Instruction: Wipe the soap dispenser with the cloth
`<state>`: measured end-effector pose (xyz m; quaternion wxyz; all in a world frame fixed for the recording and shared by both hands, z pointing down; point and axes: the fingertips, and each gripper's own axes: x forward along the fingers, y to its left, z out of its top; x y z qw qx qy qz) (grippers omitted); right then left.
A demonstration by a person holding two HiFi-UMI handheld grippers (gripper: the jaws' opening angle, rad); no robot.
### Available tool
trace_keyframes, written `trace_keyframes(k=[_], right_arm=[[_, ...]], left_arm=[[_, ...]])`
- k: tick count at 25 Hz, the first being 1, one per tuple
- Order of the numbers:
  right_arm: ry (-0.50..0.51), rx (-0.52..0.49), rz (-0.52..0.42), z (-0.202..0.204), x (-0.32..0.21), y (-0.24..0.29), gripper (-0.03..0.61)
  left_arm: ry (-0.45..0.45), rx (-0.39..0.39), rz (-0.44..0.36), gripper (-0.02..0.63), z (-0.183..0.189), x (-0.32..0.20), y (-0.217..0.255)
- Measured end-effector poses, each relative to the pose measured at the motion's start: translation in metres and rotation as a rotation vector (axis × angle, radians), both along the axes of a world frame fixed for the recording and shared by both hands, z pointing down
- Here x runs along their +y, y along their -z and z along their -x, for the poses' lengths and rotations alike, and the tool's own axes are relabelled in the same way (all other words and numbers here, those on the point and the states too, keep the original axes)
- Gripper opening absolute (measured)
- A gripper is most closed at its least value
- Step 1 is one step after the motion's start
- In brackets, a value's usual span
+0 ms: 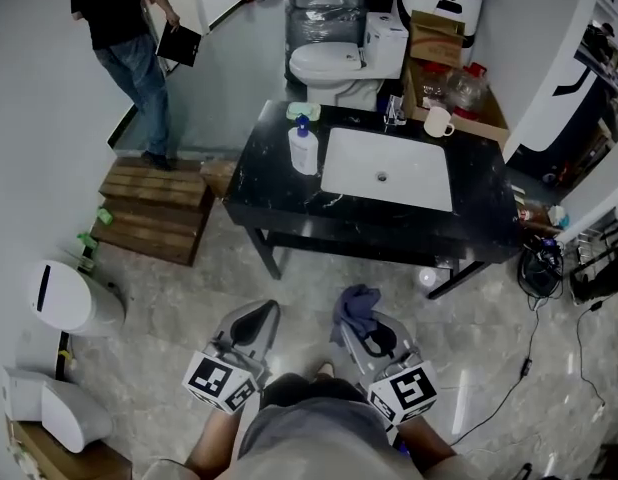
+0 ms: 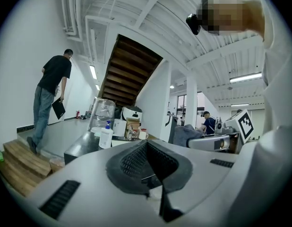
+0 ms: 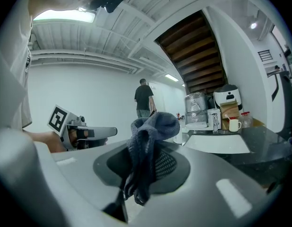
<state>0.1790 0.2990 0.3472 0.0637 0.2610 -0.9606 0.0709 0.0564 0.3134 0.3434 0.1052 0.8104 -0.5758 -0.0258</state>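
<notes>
On the black bench (image 1: 279,196), the soap dispenser (image 1: 303,148), a white bottle with a blue pump, stands upright just beside the left edge of the white sink basin (image 1: 387,168). A white mug (image 1: 438,122) stands near the basin's far right corner. A toilet (image 1: 334,63) sits behind the bench.

Head view only: both claws are over the floor, well apart from the bench, side by side in front of the person's body. The left claw (image 1: 257,318) and the right claw (image 1: 364,326) both point toward the bench, roughly level, each with a forearm behind it. The blue-grey cloth (image 1: 357,306) sits bunched at the right claw's tip. It touches neither the dispenser nor the bench.

Left gripper view only: the left claw's jaws are pressed fully together with nothing between them. The dispenser appears ahead, left of the jaw line. The right claw with the cloth appears at the right. A person in a dark shirt (image 2: 50,96) stands at the wooden steps (image 2: 21,162), beside the underside of a staircase (image 2: 129,70).

Right gripper view only: the right claw's jaws are clamped on the cloth, which bunches above the pads and hangs below them. The cloth blocks part of the view ahead. The mug and basin appear at the right, the left claw at the left.
</notes>
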Motion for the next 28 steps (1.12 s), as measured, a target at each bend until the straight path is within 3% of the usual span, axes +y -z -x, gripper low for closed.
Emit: trace_keyframes(k=[15, 23, 28], right_arm=[[0.041, 0.024, -0.004, 0.051, -0.082, -0.004, 0.074], [0.016, 0.046, 0.007, 0.091, -0.155, -0.006, 0.072], [-0.029, 0.043, 0.037, 0.113, -0.203, -0.006, 0.073]], left_arm=[[0.0, -0.001, -0.007, 0.006, 0.045, -0.105, -0.011], [-0.082, -0.105, -0.037, 0.006, 0.081, -0.194, -0.011], [-0.124, -0.132, -0.016, 0.006, 0.106, -0.25, -0.011]])
